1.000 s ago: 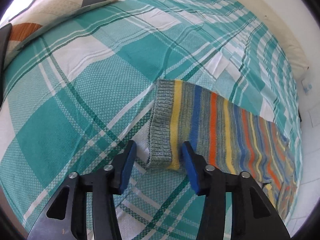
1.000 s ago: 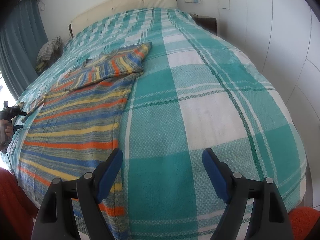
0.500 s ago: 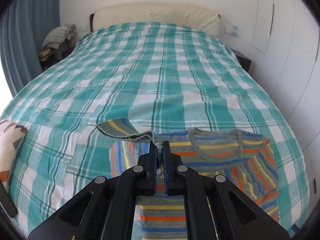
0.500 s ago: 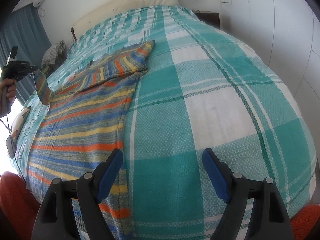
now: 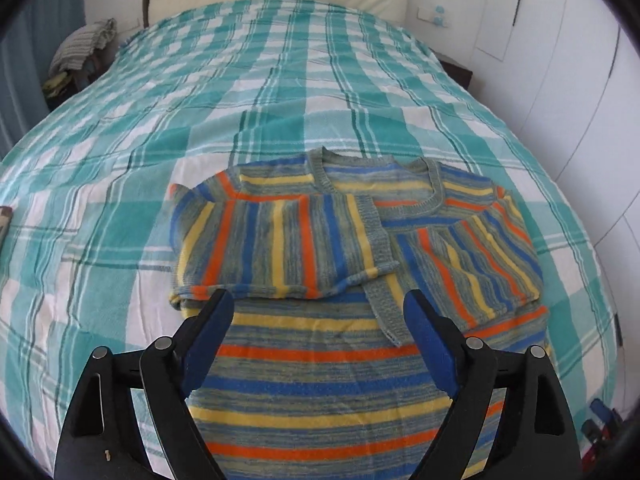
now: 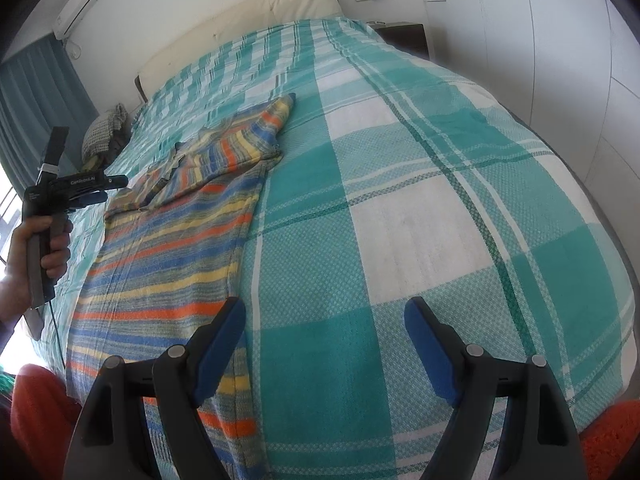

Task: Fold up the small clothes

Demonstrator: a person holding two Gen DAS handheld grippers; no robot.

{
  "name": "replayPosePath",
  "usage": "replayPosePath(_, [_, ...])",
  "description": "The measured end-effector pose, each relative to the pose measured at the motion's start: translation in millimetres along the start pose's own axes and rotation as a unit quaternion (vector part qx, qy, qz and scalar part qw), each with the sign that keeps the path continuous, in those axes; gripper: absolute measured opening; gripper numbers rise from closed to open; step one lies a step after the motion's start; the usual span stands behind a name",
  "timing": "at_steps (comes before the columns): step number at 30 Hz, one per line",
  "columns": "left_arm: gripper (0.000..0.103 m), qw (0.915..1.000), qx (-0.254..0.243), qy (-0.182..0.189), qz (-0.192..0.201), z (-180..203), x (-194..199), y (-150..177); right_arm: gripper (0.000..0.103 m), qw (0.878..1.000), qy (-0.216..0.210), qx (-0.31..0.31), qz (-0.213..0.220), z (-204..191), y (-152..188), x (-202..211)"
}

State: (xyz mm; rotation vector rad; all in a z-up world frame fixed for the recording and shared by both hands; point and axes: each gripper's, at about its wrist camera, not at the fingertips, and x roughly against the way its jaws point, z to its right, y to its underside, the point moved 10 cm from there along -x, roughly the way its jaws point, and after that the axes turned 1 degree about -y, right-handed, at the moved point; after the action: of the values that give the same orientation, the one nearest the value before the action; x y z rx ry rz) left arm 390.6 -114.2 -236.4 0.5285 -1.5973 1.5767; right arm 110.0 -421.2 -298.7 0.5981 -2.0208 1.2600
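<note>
Our left gripper, jaws opening and empty, hovers nearest the striped sweater, whose body runs toward six o'clock; our right gripper gapes empty.

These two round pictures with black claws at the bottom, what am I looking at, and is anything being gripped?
There is no robot here. A person holds a hand-operated pincer in each hand, and each carries a wide-angle camera looking out along its two blue-padded fingers. One picture comes from the left gripper, the other from the right gripper; the right view also shows the person's left hand on its handle. A striped knitted sweater lies flat on a bed with a teal checked bedspread. Both sleeves are folded across its chest. Nothing is gripped: the left jaws are opening with no cloth pinched, and the right jaws stand open above the bedspread.
</note>
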Motion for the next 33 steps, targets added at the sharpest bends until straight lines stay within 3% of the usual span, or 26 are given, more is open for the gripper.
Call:
replayPosePath(3, [0.094, 0.9946, 0.097, -0.036, 0.009, -73.5, 7.4, -16.4, 0.081, 1.000, -0.007, -0.007, -0.003, -0.4, 1.1, -1.8])
replayPosePath(5, [0.094, 0.9895, 0.135, -0.051, 0.002, -102.7, 0.8, -22.3, 0.081, 1.000, -0.009, -0.005, -0.003, -2.0, 0.9, -2.8])
replayPosePath(10, [0.094, 0.9925, 0.084, -0.086, -0.021, -97.4, -39.1, -12.9, 0.081, 1.000, -0.004, 0.002, -0.008, -3.5, 3.5, -4.7])
replayPosePath(13, [0.093, 0.9828, 0.067, -0.128, -0.116, -106.1, -81.7, 35.6, 0.081, 1.000, 0.001, 0.003, -0.006, -2.1, 3.6, -2.9])
replayPosePath(18, [0.094, 0.9872, 0.063, -0.094, -0.112, -108.7, -58.3, 68.3, 0.081, 1.000, 0.002, -0.013, -0.018, -2.3, -7.0, 9.1])
replayPosePath(20, [0.094, 0.9900, 0.043, -0.090, -0.099, -114.7, -36.1, 78.1, 0.081, 0.999, -0.036, -0.004, -0.040, -29.5, -23.0, 17.1])
replayPosePath(22, [0.094, 0.9905, 0.039, -0.099, -0.087, -128.7, -14.2, 91.9, 0.081, 0.993, -0.100, 0.002, -0.071, -76.5, -45.8, 20.1])
replayPosePath(25, [0.094, 0.9906, 0.070, -0.092, -0.073, -150.1, 8.3, 119.3, 0.081, 0.967, -0.233, -0.023, -0.098, -159.9, -91.0, 12.7])
replayPosePath(27, [0.094, 0.9885, 0.096, -0.099, -0.061, -166.5, 15.4, 144.0, 0.081, 0.952, -0.281, -0.053, -0.104, -202.2, -117.6, -12.2])
replayPosePath(29, [0.094, 0.9835, 0.122, -0.116, -0.067, -180.2, 16.7, 159.8, 0.079, 0.948, -0.287, -0.077, -0.112, -228.6, -136.2, -56.4])
replayPosePath(33, [0.095, 0.9869, 0.119, -0.098, -0.045, -182.9, 20.2, 148.5, 0.056, 0.940, -0.264, -0.115, -0.181, -259.5, -138.7, -163.7])
